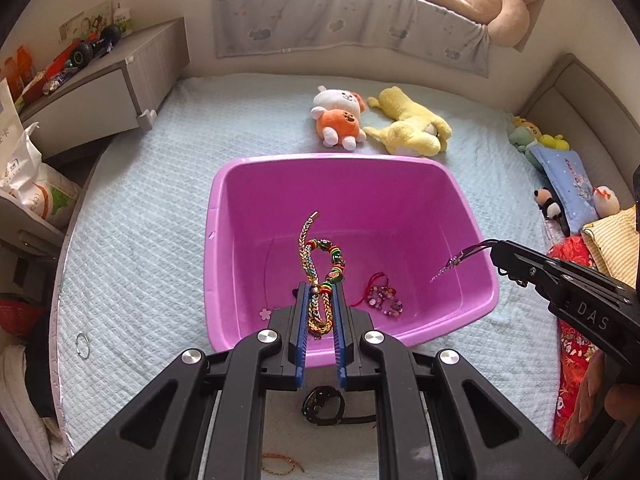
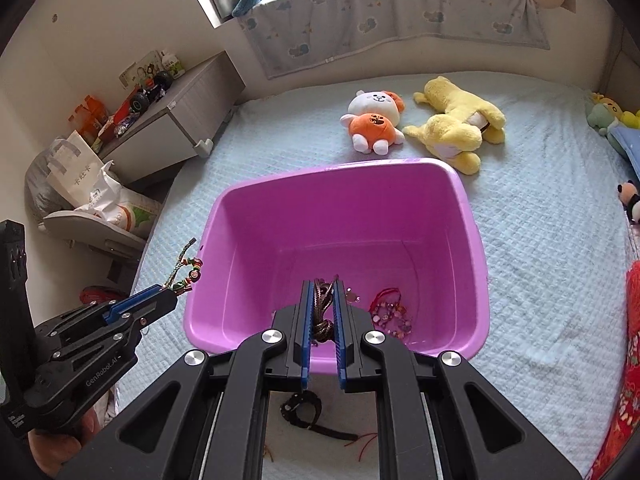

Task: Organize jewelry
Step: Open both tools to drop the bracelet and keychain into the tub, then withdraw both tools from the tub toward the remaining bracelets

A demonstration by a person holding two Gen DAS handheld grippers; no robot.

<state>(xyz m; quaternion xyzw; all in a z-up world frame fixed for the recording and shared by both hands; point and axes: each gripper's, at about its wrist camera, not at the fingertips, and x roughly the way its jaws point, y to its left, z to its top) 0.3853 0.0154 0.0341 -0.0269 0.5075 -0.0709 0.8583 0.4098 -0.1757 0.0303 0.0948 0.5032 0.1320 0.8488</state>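
A purple plastic tub (image 1: 224, 216) (image 2: 476, 240) stands on the pale blue bed cover. My left gripper (image 1: 320, 292) (image 2: 170, 294) is shut on a multicoloured braided bracelet (image 1: 316, 268) with beads, which hangs over the tub's near part. My right gripper (image 2: 323, 286) (image 1: 494, 245) is shut on a dark brown cord bracelet (image 2: 322, 312); in the left wrist view its thin chain end (image 1: 450, 264) dangles over the tub's right side. A pink beaded bracelet with red string (image 1: 382, 298) (image 2: 390, 314) lies on the tub's floor.
A black wristwatch (image 1: 322, 406) (image 2: 302, 408) and a red string piece (image 1: 280, 462) lie on the cover in front of the tub. A metal ring (image 1: 83, 345) sits at left. Plush toys (image 1: 340, 116) (image 2: 452, 128) lie behind the tub. A bedside cabinet (image 1: 100, 80) stands at left.
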